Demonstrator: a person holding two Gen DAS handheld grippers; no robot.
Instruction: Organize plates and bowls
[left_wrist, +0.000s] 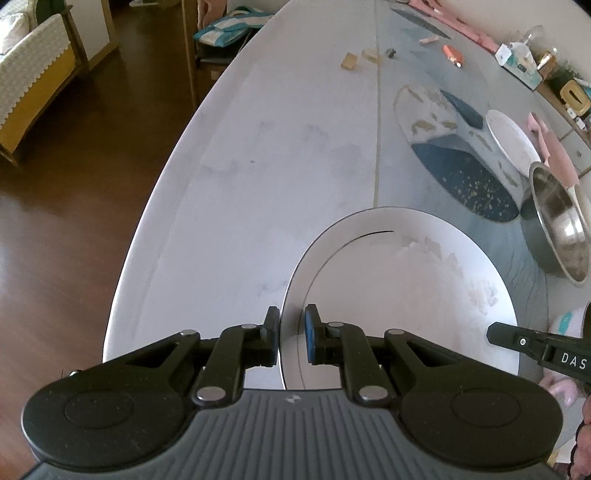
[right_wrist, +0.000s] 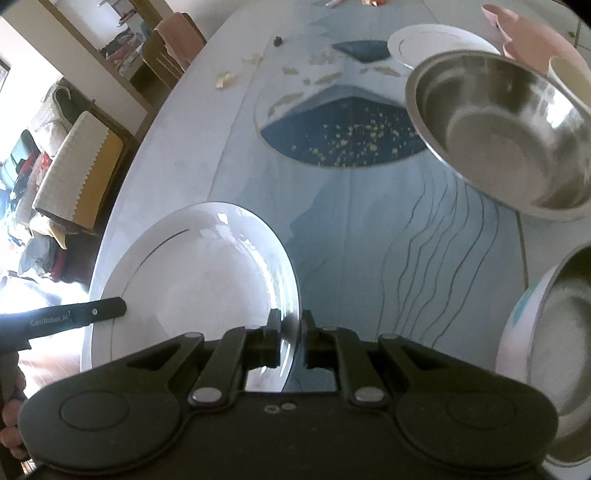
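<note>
Brown wood floor (left_wrist: 55, 229) runs along the left, w/ a cushioned chair (left_wrist: 33, 74) at the far left edge. Next comes the pale oval counter (left_wrist: 258, 147), printed w/ a dark blue patch (right_wrist: 343, 140) speckled yellow.

Left gripper (left_wrist: 291, 332) has its fingers (left_wrist: 312, 334) pinched on the left rim of the big white plate (left_wrist: 406, 288) — rim sits right between the pads, only a narrow gap left. Right gripper (right_wrist: 291, 343) does the same on the plate's right rim, fingers nearly closed w/ the plate edge clamped between them. So both grippers hold one plate, at opposite edges, near the counter's near-left end. Can't tell whether the plate rests on the counter or hangs just above it.

Further right & farther back, a smaller white plate (left_wrist: 511, 142) lies beside the blue patch. Just nearer than it, a steel bowl (right_wrist: 506, 133) stands w/ nothing in it, well apart from the held plate. At the far right edge — another steel bowl (right_wrist: 565, 325) nested in a white bowl w/ teal marks (right_wrist: 517, 325). Pink item (right_wrist: 517, 26) at the far back right, small clutter (left_wrist: 521, 59) beyond it.
</note>
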